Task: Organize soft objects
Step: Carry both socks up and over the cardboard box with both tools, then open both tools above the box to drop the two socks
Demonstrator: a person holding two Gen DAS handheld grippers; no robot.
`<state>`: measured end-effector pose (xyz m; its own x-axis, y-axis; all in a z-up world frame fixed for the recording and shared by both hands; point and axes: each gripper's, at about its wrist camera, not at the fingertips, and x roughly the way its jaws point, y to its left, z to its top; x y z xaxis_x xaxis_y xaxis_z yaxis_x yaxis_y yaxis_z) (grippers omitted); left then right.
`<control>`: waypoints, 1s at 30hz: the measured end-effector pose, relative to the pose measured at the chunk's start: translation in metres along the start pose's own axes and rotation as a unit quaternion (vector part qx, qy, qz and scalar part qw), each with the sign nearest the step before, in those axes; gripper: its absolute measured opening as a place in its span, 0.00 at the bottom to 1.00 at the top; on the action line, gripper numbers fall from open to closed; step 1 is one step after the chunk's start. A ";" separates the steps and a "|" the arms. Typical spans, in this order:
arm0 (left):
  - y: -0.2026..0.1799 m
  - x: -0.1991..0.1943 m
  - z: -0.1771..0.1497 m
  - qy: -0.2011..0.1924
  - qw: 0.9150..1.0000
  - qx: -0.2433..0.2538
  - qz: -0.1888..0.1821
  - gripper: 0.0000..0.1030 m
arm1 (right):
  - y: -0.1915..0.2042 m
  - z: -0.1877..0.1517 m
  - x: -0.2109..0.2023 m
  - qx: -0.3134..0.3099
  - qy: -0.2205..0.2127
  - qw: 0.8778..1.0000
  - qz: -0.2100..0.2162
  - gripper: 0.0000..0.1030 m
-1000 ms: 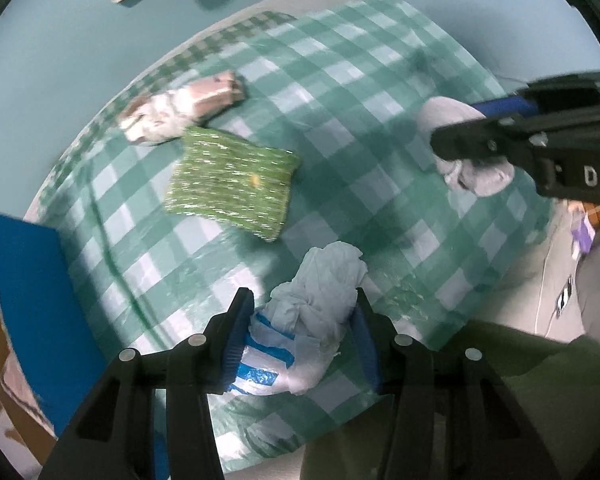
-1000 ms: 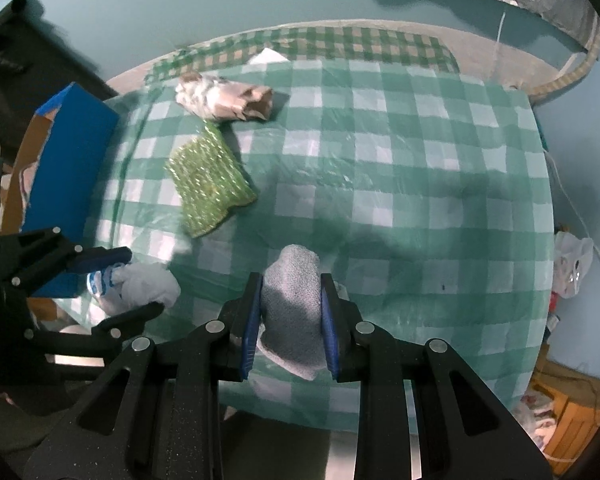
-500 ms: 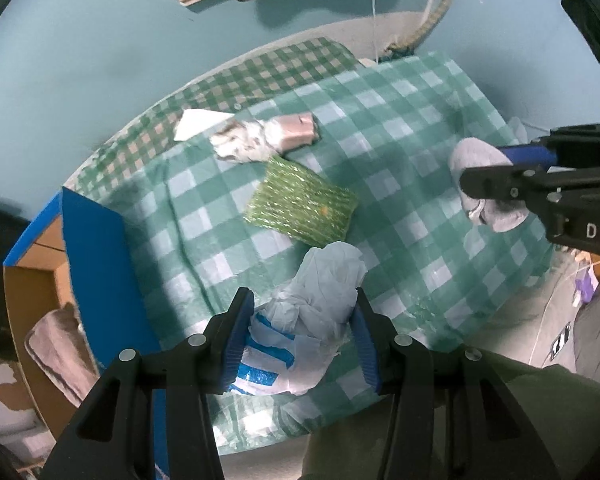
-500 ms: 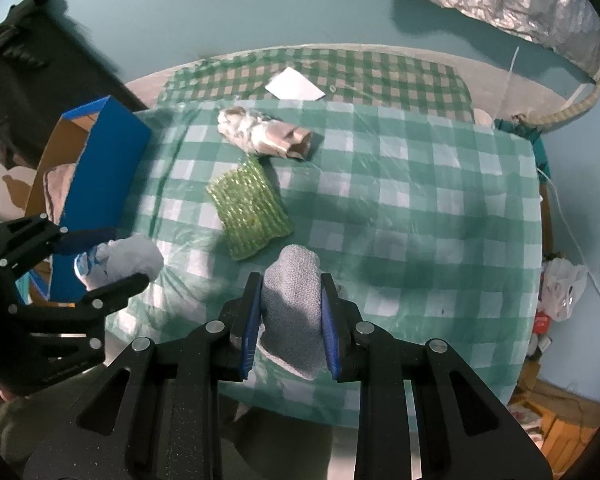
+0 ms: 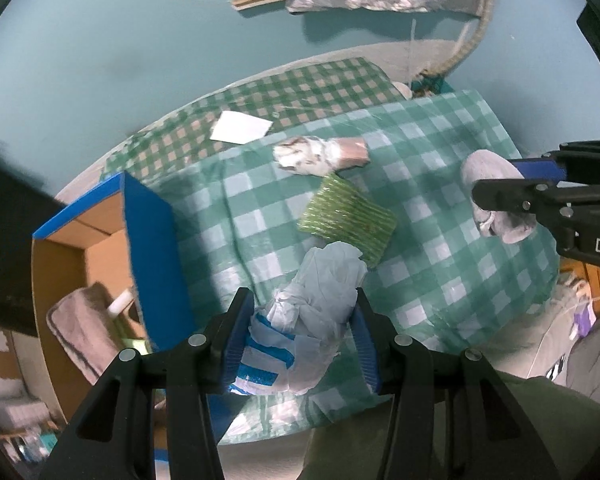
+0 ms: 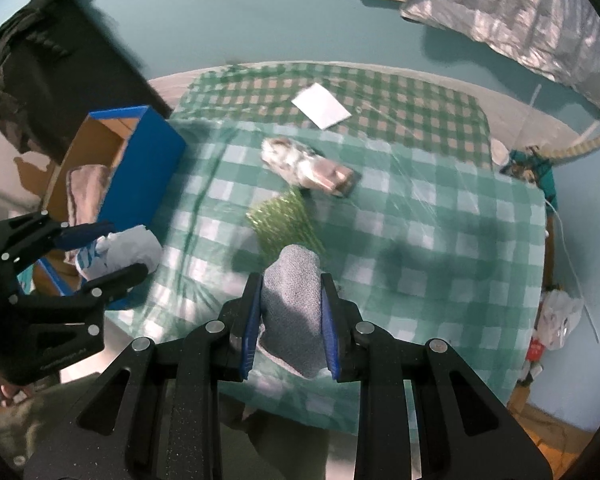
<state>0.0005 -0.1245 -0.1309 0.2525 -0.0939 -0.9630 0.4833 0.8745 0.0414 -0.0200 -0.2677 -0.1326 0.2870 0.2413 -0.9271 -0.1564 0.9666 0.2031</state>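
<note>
Left gripper [image 5: 304,344] fingers clamp the crumpled white-blue plastic bag [image 5: 312,320] above the bench [image 5: 440,264] edge; right gripper [image 6: 288,320] fingers pinch the grey knit cloth [image 6: 294,304] over the bench.

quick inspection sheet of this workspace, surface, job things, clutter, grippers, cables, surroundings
surface: table under a green checked cloth, partly covered by clear plastic.
job's things: crumpled white and blue plastic bag in the left gripper; grey sock in the right gripper; green scrubbing pad and a rolled printed cloth lying on the table, close together.
clutter: white paper sheet at the far edge.
grippers: left gripper shut on the bag; right gripper shut on the sock; both above the table.
cables: thin white cord hanging past the table's right side.
surroundings: blue cardboard box holding a folded towel beside the table; teal floor; silver sheet.
</note>
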 end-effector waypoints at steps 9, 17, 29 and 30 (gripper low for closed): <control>0.039 -0.017 -0.006 -0.012 0.999 -0.049 0.017 0.48 | 0.045 0.027 0.002 -0.053 0.003 0.998 0.021 0.25; 0.073 -0.028 -0.019 -0.018 0.994 -0.099 0.037 0.48 | 0.090 0.051 0.009 -0.105 0.008 0.993 0.046 0.25; 0.130 -0.038 -0.051 -0.015 0.981 -0.182 0.069 0.48 | 0.160 0.078 0.032 -0.181 0.020 0.980 0.074 0.25; 0.136 -0.039 -0.054 -0.015 0.979 -0.190 0.071 0.48 | 0.164 0.079 0.034 -0.186 0.021 0.979 0.076 0.25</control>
<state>0.0107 0.0238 -0.1022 0.3229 0.0331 -0.9459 0.0953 0.9932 0.0673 0.0387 -0.0937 -0.1055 0.1958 0.3684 -0.9088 -0.5305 0.8192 0.2178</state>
